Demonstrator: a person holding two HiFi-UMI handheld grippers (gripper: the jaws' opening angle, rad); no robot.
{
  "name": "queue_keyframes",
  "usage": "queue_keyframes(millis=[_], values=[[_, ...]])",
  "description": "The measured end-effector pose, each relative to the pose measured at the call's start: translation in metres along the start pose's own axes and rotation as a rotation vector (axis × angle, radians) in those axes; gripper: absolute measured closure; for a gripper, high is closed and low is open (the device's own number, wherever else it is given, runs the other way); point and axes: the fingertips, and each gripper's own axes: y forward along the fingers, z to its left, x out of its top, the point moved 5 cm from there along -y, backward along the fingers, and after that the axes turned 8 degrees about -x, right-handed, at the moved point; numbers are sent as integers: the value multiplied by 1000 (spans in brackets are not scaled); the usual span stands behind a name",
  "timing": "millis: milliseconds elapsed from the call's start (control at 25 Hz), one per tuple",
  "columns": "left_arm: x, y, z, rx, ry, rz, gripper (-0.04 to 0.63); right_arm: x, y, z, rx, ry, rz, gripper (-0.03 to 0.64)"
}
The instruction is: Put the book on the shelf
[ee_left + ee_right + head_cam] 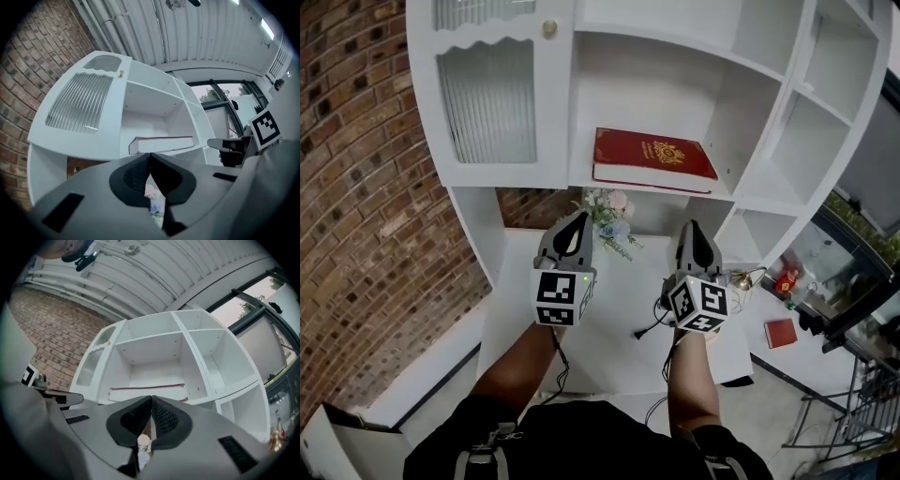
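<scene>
A red book (652, 157) with a gold emblem lies flat on the white shelf (712, 193) in the middle compartment. Its page edge shows in the left gripper view (161, 143) and in the right gripper view (146, 392). My left gripper (577, 223) and right gripper (693, 232) hang side by side in front of and below the shelf, apart from the book. Both have their jaws shut tip to tip with nothing between them.
A small bunch of pale flowers (611, 217) stands on the white table (619, 323) under the shelf, between the grippers. A brick wall (366, 187) runs along the left. A ribbed glass cabinet door (490, 98) is left of the book. A small red item (781, 333) lies low at the right.
</scene>
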Motion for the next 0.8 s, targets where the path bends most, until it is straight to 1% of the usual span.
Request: queue_keyframes(millis=[200,320,600,800], values=[[-42,-29,-24,-53,-61,89,581,-50,-43,22,13,-38,127,601],[-56,-42,-33,-69,-76,122,581,-59,-62,32,24,-43,171,601],[-66,-51,-42,-85,-81,154,581,-58,-75,27,5,-18,177,601],[-62,-52,-47,-86,-48,154,581,-56,-78,24,-6,-24,180,601]])
